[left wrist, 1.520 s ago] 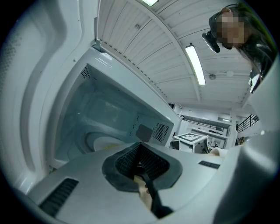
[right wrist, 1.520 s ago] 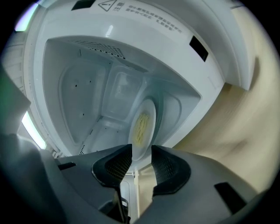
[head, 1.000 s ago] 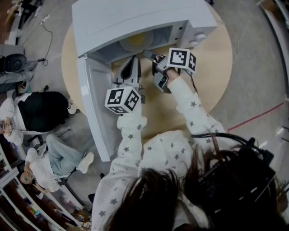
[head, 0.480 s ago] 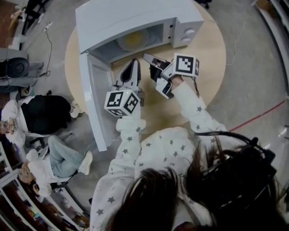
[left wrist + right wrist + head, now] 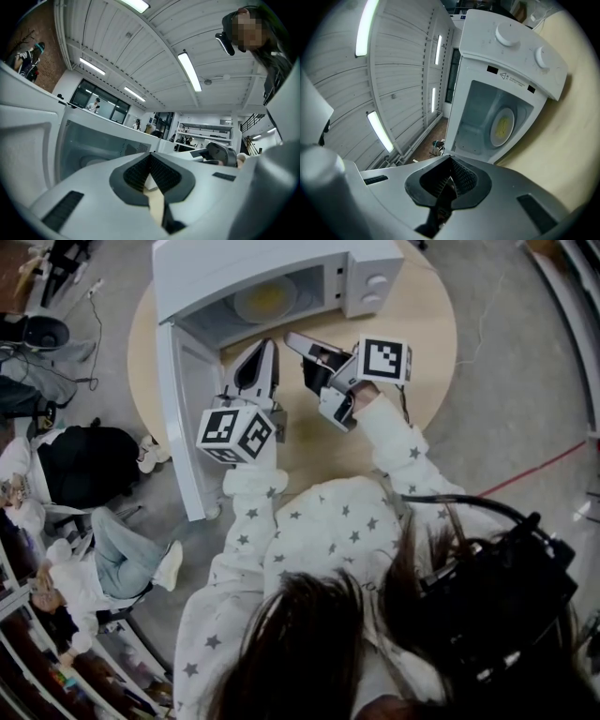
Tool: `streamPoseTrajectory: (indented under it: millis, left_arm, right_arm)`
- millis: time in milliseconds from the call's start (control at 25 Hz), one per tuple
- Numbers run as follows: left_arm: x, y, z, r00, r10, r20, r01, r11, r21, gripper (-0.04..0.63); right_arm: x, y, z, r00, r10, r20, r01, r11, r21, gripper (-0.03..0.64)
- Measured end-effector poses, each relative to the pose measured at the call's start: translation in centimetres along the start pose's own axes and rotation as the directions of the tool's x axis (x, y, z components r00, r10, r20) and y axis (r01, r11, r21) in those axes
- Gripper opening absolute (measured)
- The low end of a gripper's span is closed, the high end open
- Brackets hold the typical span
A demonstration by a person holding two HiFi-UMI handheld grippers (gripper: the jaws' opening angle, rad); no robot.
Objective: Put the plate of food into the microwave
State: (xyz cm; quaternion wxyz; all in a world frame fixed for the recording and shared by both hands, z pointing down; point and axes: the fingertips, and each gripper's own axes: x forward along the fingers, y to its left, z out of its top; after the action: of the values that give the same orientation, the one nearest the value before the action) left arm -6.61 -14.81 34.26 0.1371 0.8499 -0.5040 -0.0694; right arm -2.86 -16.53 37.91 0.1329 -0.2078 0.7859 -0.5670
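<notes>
The white microwave (image 5: 272,263) stands on the round wooden table (image 5: 417,343) with its door (image 5: 183,418) swung wide to the left. Inside it lies the plate of yellow food (image 5: 265,298), which the right gripper view shows on the cavity floor (image 5: 502,126). My left gripper (image 5: 261,348) hangs just before the opening, shut and empty, its tips together (image 5: 151,154). My right gripper (image 5: 292,338) is beside it, a little to the right, also shut with nothing in it (image 5: 451,159). Neither gripper touches the plate.
The microwave's control panel with two knobs (image 5: 520,40) is at the right of the opening. The open door juts past the table's left edge. People sit on the floor side at the far left (image 5: 66,474). Bare tabletop lies right of the grippers.
Both grippers have drawn back from the microwave's mouth toward the person. The plate stays inside the cavity and the door stays open.
</notes>
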Motion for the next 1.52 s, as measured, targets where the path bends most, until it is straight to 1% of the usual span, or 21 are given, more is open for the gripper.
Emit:
streamPoseTrajectory:
  millis: [240,600,760,960,1120,1400,1520]
  left_arm:
    - [-2.0,-1.0,0.9,1.0,-0.018,0.016,0.018,1.0,-0.001,0.002]
    - [-3.3,-2.1,1.1,0.999,-0.046,0.011,0.046,0.999,0.011,0.002]
    - [-3.5,-2.1,1.1,0.999,-0.049,0.009,0.049,0.999,0.015,0.002]
    - [-3.5,-2.1,1.3,0.999,-0.051,0.005,0.051,0.998,0.025,0.002]
    - [-3.5,-1.8,0.7,0.999,-0.045,-0.012,0.045,0.998,0.033,0.002]
    - [-3.2,-1.8,0.1,0.998,-0.05,-0.03,0.051,0.998,0.024,0.002]
    - [-3.2,-1.7,-0.2,0.998,-0.044,-0.033,0.045,0.999,0.018,0.002]
  right_arm:
    - [-0.8,2.0,-1.3,0.998,0.056,0.017,-0.055,0.998,-0.036,0.006]
    - [-1.4,2.9,-2.2,0.996,0.09,0.023,-0.089,0.994,-0.058,0.006]
    - [-1.2,2.9,-2.5,0.996,0.093,0.018,-0.092,0.995,-0.046,0.006]
    - [-1.2,3.0,-2.3,0.996,0.09,0.018,-0.089,0.994,-0.06,0.006]
    - [-1.1,2.9,-2.6,0.995,0.1,0.011,-0.099,0.994,-0.053,0.006]
    - [-0.9,2.2,-3.0,0.996,0.093,-0.006,-0.093,0.996,-0.018,0.006]
    - [-0.9,2.1,-3.2,0.995,0.095,-0.01,-0.095,0.995,-0.019,0.006]
